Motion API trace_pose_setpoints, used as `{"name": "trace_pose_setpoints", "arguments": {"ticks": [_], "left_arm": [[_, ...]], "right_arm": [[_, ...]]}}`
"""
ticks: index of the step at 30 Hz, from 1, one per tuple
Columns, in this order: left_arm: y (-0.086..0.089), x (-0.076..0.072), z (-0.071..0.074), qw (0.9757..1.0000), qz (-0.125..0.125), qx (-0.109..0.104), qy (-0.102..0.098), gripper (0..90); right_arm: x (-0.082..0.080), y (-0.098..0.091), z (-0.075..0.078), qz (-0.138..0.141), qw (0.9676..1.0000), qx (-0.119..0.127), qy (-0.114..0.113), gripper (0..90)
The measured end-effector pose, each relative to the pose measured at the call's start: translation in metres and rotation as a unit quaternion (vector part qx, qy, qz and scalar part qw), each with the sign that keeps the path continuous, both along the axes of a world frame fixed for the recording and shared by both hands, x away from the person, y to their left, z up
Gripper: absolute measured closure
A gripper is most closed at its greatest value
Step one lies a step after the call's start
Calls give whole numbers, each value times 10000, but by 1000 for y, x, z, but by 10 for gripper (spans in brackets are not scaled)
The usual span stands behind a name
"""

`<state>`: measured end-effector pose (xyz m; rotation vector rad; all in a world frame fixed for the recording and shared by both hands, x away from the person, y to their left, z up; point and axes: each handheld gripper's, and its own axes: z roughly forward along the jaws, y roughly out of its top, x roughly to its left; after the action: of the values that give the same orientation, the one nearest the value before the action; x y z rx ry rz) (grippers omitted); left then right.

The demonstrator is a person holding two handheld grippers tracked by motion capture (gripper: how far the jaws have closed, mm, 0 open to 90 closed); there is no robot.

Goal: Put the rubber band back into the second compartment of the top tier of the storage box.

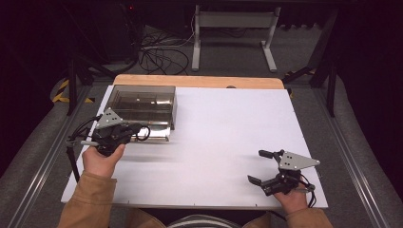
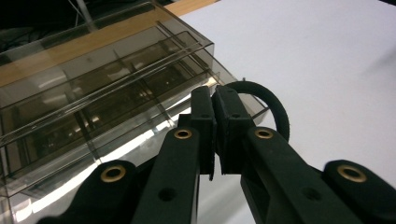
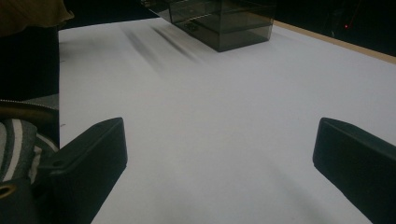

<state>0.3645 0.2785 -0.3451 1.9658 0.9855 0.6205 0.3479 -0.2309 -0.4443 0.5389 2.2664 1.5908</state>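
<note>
The right gripper [image 1: 264, 167] sits near the table's front edge, jaws wide apart, holding nothing. The left gripper [image 1: 141, 131] is pinched tight on a black ring [image 2: 271, 100], at the front of a smoky clear box [image 1: 142, 102]. Its gripper view shows dividers inside; what is in them cannot be told. The table [image 1: 228, 128] is white. Cables [image 1: 157, 52] lie on the floor behind.

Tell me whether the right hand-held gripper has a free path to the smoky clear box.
Probably yes: the right hand-held gripper is open, with bare white table between it and the box, though the left hand-held gripper sits at its near edge.
</note>
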Motion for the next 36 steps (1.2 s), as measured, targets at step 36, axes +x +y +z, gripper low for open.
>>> {"name": "trace_pose_setpoints", "arguments": {"ticks": [36], "left_arm": [[34,26,-31,9974,663,-270,43,863]], "right_arm": [[0,1,0,13,10000,-30,7,36]]}}
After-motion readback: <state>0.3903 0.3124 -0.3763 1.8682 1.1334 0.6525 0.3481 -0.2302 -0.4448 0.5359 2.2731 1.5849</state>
